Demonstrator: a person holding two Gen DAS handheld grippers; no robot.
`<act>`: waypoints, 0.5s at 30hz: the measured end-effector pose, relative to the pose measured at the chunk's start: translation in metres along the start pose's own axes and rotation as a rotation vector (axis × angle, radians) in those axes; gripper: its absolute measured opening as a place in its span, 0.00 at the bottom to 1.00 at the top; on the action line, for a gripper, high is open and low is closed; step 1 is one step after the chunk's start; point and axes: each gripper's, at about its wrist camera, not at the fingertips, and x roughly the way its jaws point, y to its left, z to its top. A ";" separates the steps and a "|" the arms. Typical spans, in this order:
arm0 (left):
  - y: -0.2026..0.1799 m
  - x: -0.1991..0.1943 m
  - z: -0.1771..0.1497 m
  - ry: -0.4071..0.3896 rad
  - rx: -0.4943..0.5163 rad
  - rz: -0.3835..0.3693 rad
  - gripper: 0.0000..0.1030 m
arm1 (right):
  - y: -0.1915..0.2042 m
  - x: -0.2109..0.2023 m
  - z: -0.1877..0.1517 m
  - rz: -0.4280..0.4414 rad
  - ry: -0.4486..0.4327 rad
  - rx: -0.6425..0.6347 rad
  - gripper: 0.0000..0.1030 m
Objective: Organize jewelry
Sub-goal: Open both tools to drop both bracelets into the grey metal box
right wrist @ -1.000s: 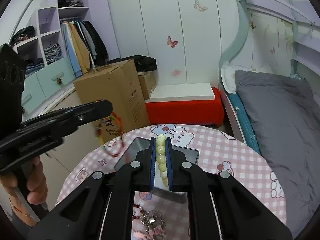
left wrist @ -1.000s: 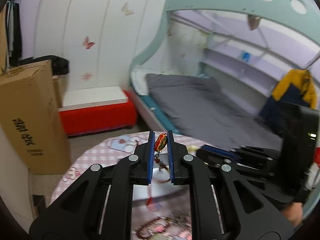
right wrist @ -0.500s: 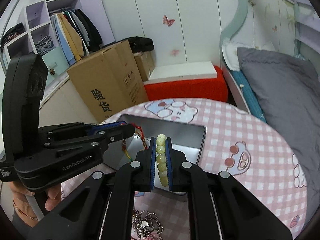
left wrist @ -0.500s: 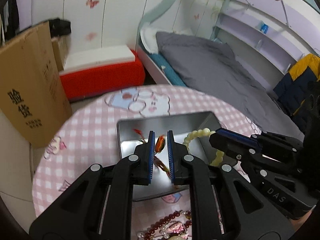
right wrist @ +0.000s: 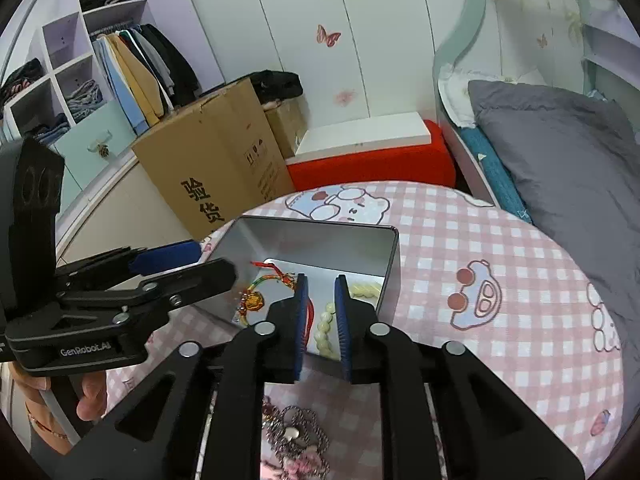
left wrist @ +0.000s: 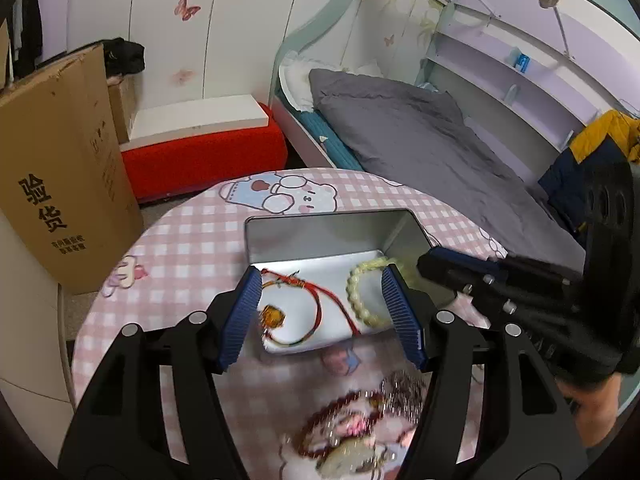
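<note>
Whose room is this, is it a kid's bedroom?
Most likely a child's bedroom. There is a bed with a grey duvet, an open wardrobe of hanging clothes, butterfly stickers on the wall, and a round table with a pink cartoon-print cloth.

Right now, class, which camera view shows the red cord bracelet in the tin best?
The left wrist view: the red cord bracelet lies in the tin, its whole loop and gold charm framed between the open left gripper. The right wrist view shows only part; both grippers block the rest.
</note>
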 end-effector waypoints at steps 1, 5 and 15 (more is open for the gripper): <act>0.000 -0.006 -0.002 -0.008 -0.003 0.006 0.60 | 0.001 -0.006 -0.001 0.000 -0.007 0.001 0.17; -0.003 -0.034 -0.019 -0.049 0.024 0.038 0.60 | 0.008 -0.033 -0.009 -0.019 -0.037 -0.019 0.18; -0.014 -0.051 -0.089 0.011 0.099 0.080 0.60 | 0.022 -0.067 -0.075 -0.103 -0.024 -0.055 0.27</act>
